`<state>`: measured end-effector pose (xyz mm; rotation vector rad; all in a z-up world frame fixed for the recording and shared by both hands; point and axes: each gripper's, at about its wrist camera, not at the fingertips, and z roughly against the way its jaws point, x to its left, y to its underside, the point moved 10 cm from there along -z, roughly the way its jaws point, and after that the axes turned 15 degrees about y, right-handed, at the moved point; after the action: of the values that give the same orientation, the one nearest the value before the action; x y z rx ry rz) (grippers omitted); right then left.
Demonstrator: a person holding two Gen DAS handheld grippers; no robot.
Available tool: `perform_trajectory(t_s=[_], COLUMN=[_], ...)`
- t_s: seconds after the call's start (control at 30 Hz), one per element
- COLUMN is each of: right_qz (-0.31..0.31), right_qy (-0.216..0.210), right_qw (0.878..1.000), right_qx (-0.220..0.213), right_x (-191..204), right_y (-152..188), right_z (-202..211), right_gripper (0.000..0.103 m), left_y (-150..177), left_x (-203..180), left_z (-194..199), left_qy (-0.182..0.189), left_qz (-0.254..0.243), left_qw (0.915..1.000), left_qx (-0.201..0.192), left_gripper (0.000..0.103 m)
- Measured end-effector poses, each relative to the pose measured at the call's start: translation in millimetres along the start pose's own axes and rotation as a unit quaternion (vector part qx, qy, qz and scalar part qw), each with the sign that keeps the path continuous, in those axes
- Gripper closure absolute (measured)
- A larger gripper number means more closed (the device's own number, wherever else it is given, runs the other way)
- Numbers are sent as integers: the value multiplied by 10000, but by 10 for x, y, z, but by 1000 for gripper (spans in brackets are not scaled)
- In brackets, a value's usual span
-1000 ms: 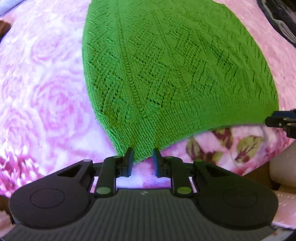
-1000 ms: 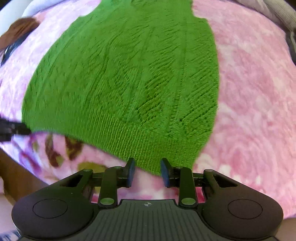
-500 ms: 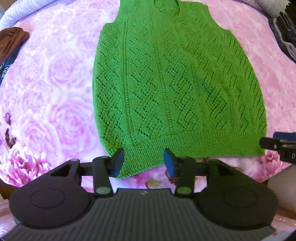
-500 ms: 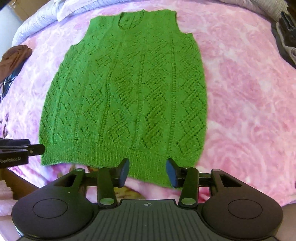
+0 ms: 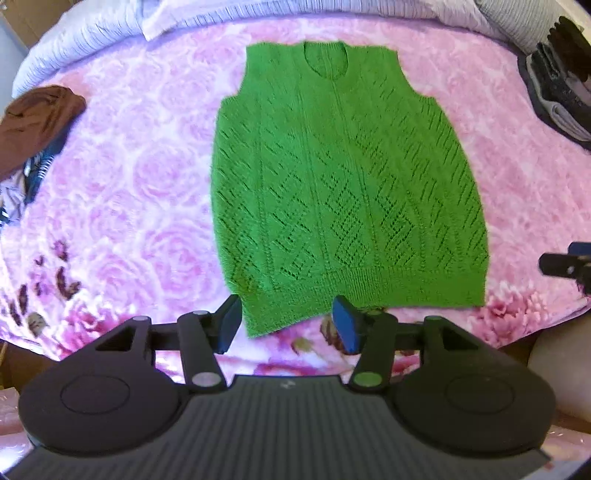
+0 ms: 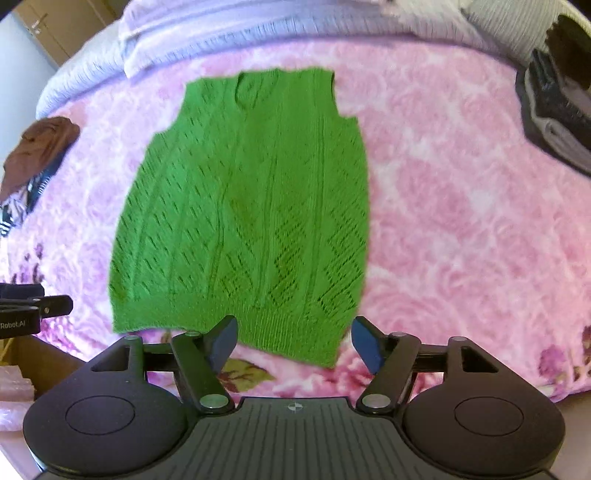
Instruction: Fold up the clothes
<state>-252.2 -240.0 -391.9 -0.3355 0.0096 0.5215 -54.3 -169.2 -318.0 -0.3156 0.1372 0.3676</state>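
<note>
A green knitted sleeveless vest [image 5: 343, 184] lies flat on the pink floral bedspread [image 5: 129, 177], neckline far, ribbed hem near. My left gripper [image 5: 286, 326] hovers open above the hem's near-left corner, holding nothing. In the right wrist view the vest [image 6: 251, 214] spreads out the same way, and my right gripper [image 6: 293, 341] is open above the hem's near-right corner, also empty. The other gripper's tip shows at the right edge [image 5: 565, 264] of the left view and at the left edge [image 6: 33, 308] of the right view.
A brown garment [image 5: 35, 122] sits on striped clothes at the bed's left edge. Dark and grey folded clothes [image 5: 557, 85] are stacked at the far right. A pale quilt [image 6: 229, 33] runs along the far side. The bed's near edge lies just under both grippers.
Both grippers let go of the hem, opened wide and pulled back and up from the vest. The whole vest has come into view, lying flat.
</note>
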Motion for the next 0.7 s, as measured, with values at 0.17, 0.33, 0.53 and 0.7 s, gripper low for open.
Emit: perform_trajectory(t_s=[0.17, 0.33, 0.53, 0.7], right_qz=[-92, -226, -199, -400], right_qy=[-69, -188, -388, -473], right_qw=[9994, 9986, 9976, 9950], right_qx=[-320, -441, -530, -788], right_x=[-130, -229, -190, -181], right_y=[-105, -168, -425, -933], right_z=[313, 354, 36, -468], right_gripper=[38, 38, 38, 41], left_y=[-52, -176, -474, -951], left_x=[-36, 9, 341, 746], left_z=[243, 259, 39, -405], left_qy=[-72, -73, -66, -103], left_qz=[22, 51, 105, 78], left_qw=[9997, 9993, 9981, 9978], left_qx=[-229, -370, -600, -654], left_gripper=[48, 48, 48, 48])
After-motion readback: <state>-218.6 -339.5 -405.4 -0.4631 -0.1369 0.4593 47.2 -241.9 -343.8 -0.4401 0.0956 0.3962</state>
